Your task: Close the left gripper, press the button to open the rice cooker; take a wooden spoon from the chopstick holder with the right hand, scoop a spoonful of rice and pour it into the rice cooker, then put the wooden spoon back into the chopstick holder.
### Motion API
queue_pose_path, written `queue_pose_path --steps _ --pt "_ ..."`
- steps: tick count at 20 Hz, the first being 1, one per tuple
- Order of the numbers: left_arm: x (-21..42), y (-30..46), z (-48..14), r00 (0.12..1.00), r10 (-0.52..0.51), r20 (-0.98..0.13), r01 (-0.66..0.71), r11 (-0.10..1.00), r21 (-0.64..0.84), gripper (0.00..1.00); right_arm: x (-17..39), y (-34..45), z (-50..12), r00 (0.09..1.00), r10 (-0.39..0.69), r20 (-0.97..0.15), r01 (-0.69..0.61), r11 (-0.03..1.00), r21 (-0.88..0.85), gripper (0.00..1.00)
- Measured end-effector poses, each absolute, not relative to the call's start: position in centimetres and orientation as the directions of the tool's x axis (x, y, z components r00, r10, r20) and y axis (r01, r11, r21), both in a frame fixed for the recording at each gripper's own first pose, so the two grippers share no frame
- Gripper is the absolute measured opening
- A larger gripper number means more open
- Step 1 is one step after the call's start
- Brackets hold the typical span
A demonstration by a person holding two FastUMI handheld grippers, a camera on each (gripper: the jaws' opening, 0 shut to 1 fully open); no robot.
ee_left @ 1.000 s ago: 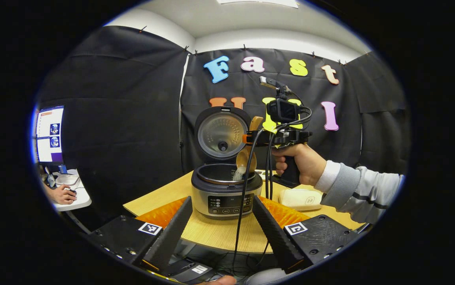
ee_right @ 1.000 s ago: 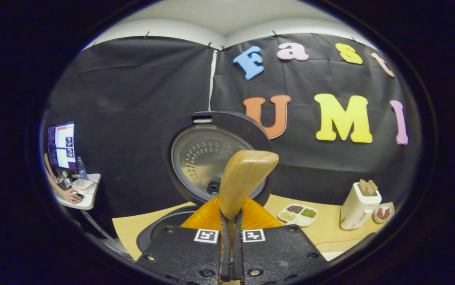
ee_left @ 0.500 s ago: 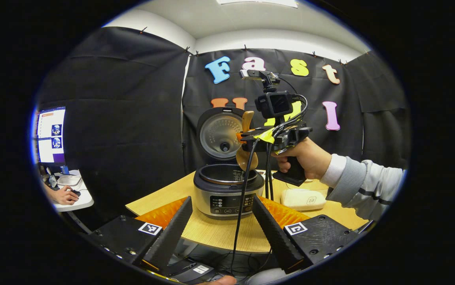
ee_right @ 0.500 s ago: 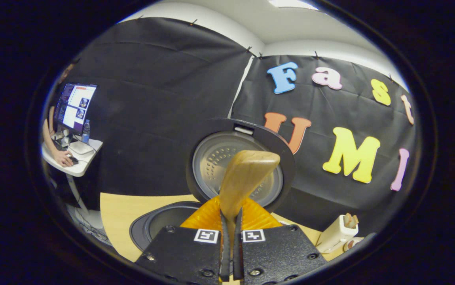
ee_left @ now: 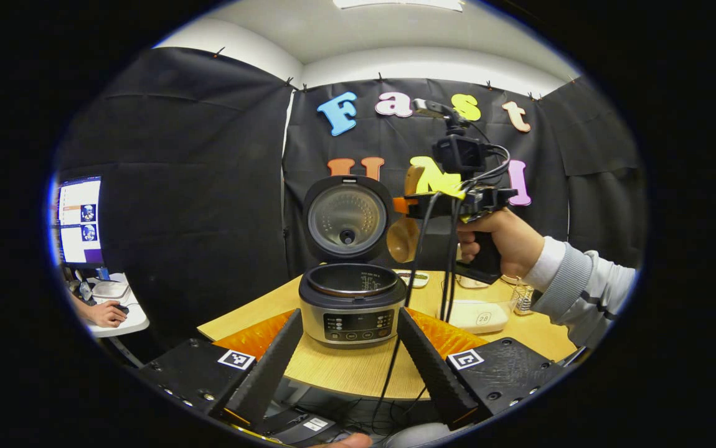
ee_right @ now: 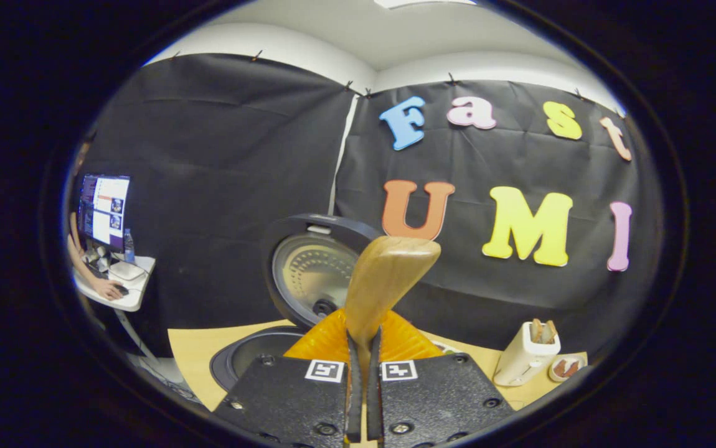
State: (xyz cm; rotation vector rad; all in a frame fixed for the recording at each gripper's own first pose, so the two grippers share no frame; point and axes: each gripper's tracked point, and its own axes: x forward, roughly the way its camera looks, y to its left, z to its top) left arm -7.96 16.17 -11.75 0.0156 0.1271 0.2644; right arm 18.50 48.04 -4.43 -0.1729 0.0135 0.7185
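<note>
Left hand-held gripper (ee_left: 348,354): at the bottom of the left gripper view; its two black fingers stand wide apart; nothing is between them
Right hand-held gripper (ee_right: 363,398): at the bottom middle of the right gripper view; its two fingers are squeezed tight on the handle of the light brown wooden spoon (ee_right: 383,283); in the left gripper view it is up in the air, right of middle, held by a hand (ee_left: 500,239) in a grey and white sleeve
Spoon: its round bowl hangs just right of the open lid, above the worktop
Round silver and black rice cooker (ee_left: 352,305): middle of the left gripper view; it sits on the pale wood worktop (ee_left: 358,367); lid up, pot open
White chopstick holder (ee_right: 523,358): lower right of the right gripper view; it stands on the worktop
</note>
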Motion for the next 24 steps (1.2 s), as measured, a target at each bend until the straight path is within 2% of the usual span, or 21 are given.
queue_pose_path --steps 2,12,15,21,22,24 --pt "-7.6 15.5 -11.5 0.96 0.253 -0.119 -0.251 0.967 0.032 0.97 19.2 44.9 -3.4 0.775 0.629 -0.061 -0.631 0.768 -0.106 0.08" --pt "-7.1 14.9 -10.7 0.962 0.247 -0.113 -0.243 0.969 0.047 0.97 21.2 29.0 -0.6 0.866 0.499 -0.032 -0.497 0.866 0.045 0.09" --pt "-6.9 14.9 -10.2 0.966 0.241 -0.097 -0.237 0.97 0.05 0.97 22.6 23.8 -1.4 0.905 0.424 -0.037 -0.422 0.905 0.056 0.08" --pt "-6.7 14.8 -10.1 0.966 0.236 -0.107 -0.232 0.971 0.055 0.97 26.6 15.0 -6.7 0.955 0.281 -0.092 -0.277 0.959 0.054 0.09" --pt "-6.7 14.7 -10.0 0.966 0.237 -0.107 -0.231 0.971 0.059 0.97 27.2 13.6 -7.7 0.961 0.257 -0.107 -0.251 0.966 0.064 0.13" --pt "-6.6 14.7 -9.8 0.966 0.235 -0.111 -0.229 0.971 0.063 0.97 28.1 11.1 -9.6 0.967 0.217 -0.134 -0.208 0.975 0.074 0.13"
